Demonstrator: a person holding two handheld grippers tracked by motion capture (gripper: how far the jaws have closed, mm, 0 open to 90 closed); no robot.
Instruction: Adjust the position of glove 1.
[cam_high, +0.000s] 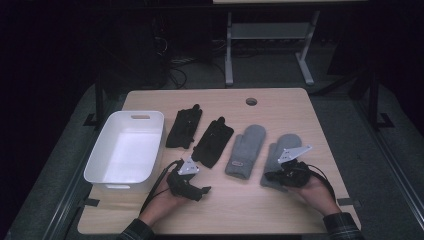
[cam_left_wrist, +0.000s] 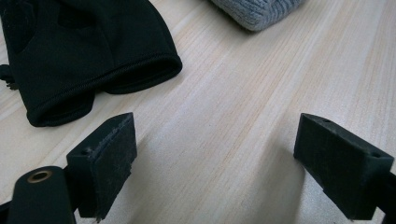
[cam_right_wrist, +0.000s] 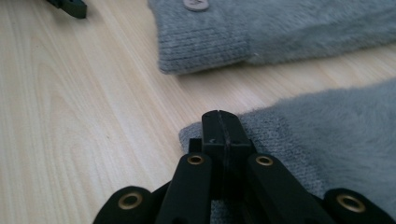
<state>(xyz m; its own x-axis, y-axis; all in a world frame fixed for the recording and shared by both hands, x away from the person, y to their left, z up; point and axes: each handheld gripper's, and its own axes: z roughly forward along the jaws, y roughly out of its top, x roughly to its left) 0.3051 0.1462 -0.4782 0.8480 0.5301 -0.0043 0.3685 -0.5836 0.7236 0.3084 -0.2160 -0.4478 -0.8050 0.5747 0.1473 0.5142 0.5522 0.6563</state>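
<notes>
Pressing its jaws fully together, the right gripper (cam_right_wrist: 219, 135) sits over the cuff edge of the right-hand grey mitten (cam_right_wrist: 336, 140). Whether any fabric is pinched between the jaws cannot be told from the right gripper view; the mitten lies flat on the table (cam_high: 280, 205), not lifted. The left gripper (cam_left_wrist: 215, 163) stands wide open with nothing between its jaws, just short of the cuff of the nearer black glove (cam_left_wrist: 93, 60).

All positions below are taken from the white bin (cam_high: 125, 150). The bin holds nothing. Just beside it lies the first black glove (cam_high: 183, 127), then the nearer black glove, then the second grey mitten (cam_high: 246, 150), and farthest off the mitten under the right gripper.

Judgement: sorting of the four items into the bin appears barely begun; none is stowed, all four remain.
</notes>
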